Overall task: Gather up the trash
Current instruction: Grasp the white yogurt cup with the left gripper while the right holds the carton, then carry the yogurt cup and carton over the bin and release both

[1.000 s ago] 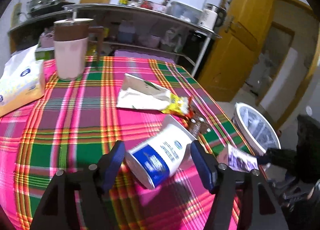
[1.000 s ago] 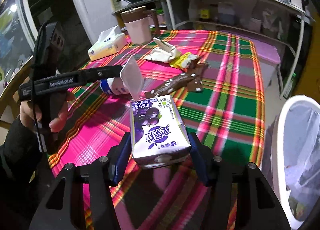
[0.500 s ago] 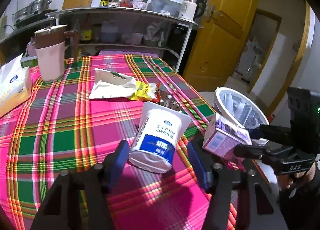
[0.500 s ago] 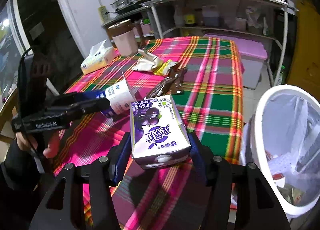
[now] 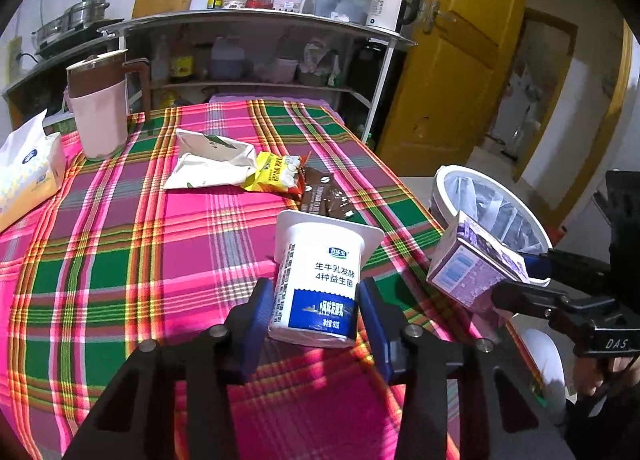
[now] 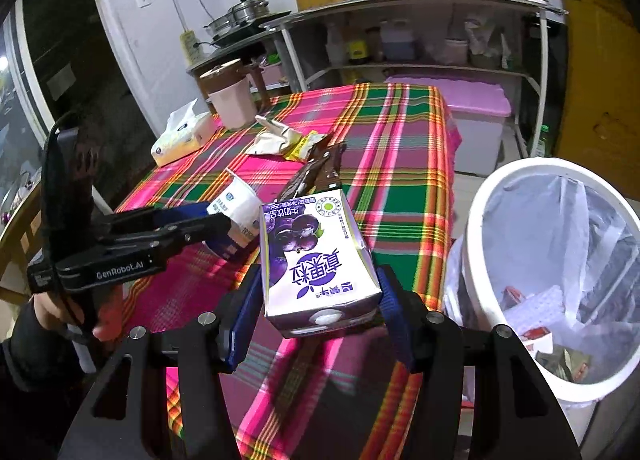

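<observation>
Yogurt cup (image 5: 320, 280) is clamped between the left gripper (image 5: 316, 310) fingers, which have just been closing on it, above the tabletop (image 5: 120, 260). Purple milk carton (image 6: 316, 260) is gripped between the right gripper (image 6: 316, 308) fingers, just beside the bin (image 6: 560, 260).

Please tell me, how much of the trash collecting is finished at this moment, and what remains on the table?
Done: the white bin already holds some scraps. In hand: the right gripper grips a purple milk carton near the bin, and the left gripper, whose jaws have just been closing, has its pads against a yogurt cup. Left: a white bag, a yellow wrapper and a brown wrapper lie on the plaid cloth.
</observation>
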